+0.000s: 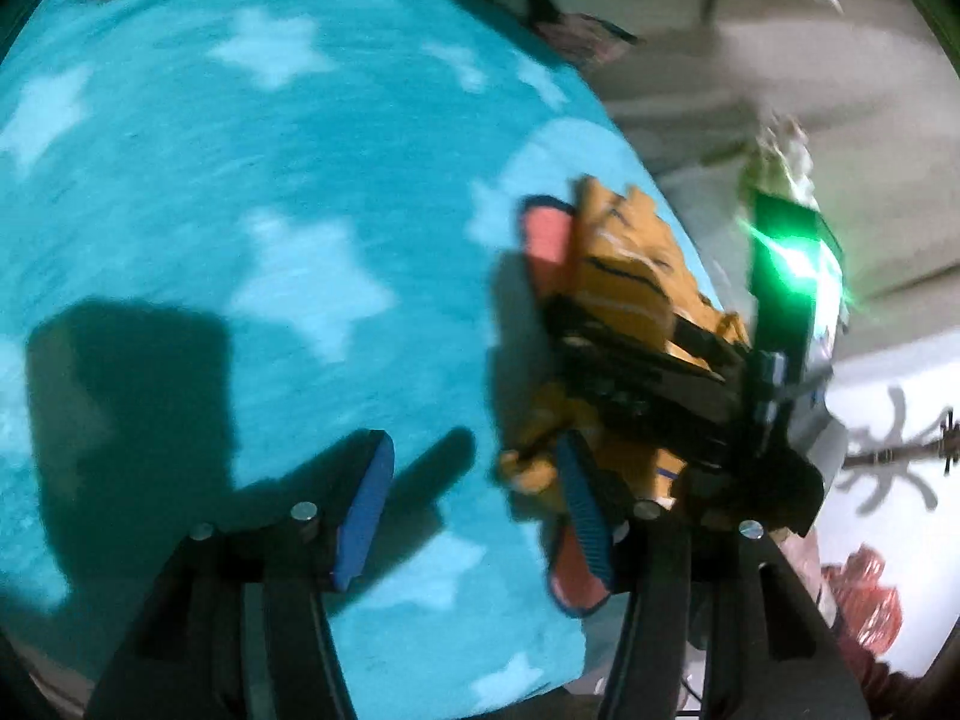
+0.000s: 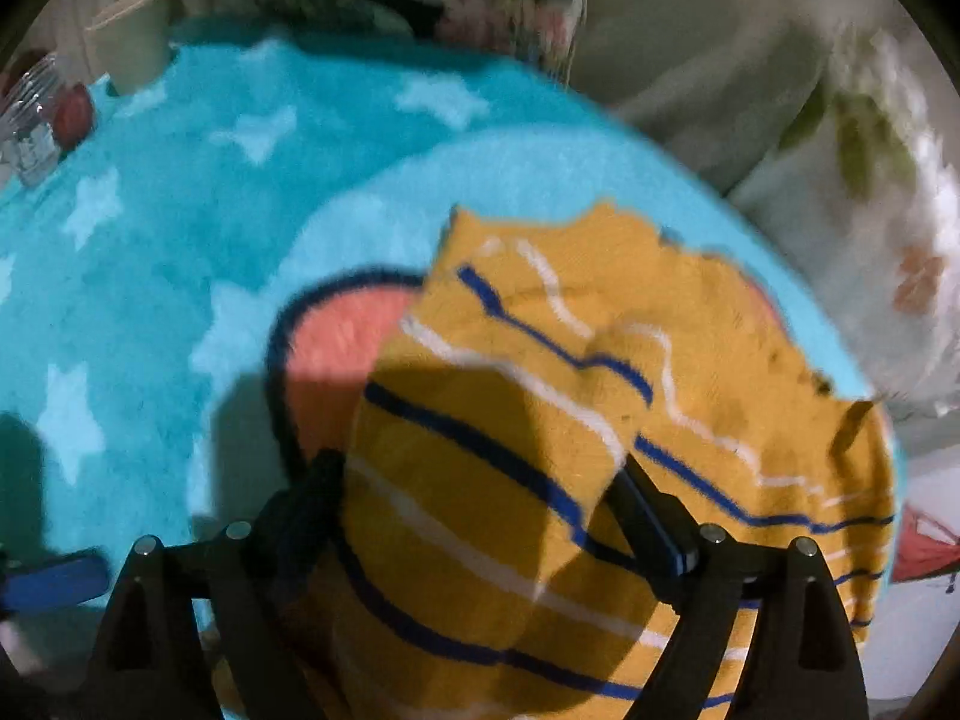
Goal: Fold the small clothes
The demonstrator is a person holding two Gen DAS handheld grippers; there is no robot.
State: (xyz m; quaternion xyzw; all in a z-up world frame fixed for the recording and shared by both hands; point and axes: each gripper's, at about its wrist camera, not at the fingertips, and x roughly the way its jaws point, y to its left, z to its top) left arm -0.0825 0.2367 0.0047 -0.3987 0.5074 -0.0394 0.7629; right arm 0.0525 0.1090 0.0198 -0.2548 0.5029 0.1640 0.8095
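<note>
Draped right under the right claw (image 2: 474, 516), the yellow striped garment (image 2: 600, 420) fills the near part of the right wrist view. A fold of it lies over and between the two fingers, which stand wide apart; the cloth looks loose there, not pinched, though blur leaves the exact contact unclear. It rests near the right-hand edge of the turquoise star-patterned blanket (image 2: 180, 210), partly covering a coral patch outlined in dark blue (image 2: 342, 330).

From the left wrist view the same garment (image 1: 630, 276) lies crumpled at the blanket's edge with the right claw's black body over it. The left claw (image 1: 474, 510) hovers just beside it, fingers apart with only blanket between them; its right pad (image 1: 585, 516) sits at the cloth's near hem, and I cannot tell whether it touches.

By my reading, the step in hand is the setting down or spreading of the piece before a fold. The garment is bunched and doubled over, not yet flat. The next move likely calls for each claw to take a separate edge or corner and draw the cloth flat, inward onto the blanket, since it sits close to the drop-off.

Further out, a pale cup (image 2: 129, 36) and a clear container with something red (image 2: 42, 114) stand at the far corner of the blanket, well apart from the work. Pale floral bedding (image 2: 840, 150) lies beyond the edge. Nothing blocks the garment except the claws themselves, which crowd one another.
</note>
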